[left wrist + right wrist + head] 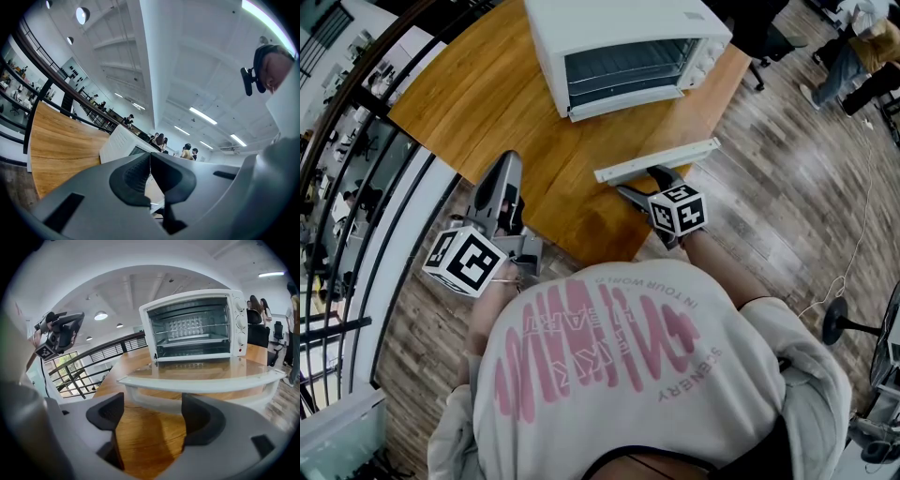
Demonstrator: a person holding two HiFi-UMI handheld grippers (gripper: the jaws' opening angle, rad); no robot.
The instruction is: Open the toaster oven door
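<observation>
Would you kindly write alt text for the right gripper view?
The white toaster oven stands on a wooden table with its glass door folded down level. The right gripper faces the door's handle, jaws apart, gripping nothing.

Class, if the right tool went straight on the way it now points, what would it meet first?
Most likely the handle of the lowered oven door, just ahead of its open jaws.

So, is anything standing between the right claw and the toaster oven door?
Nothing visible. The right claw has its jaws apart right at the front edge of the door, with only bare table beneath. The door already lies open, roughly level.
</observation>
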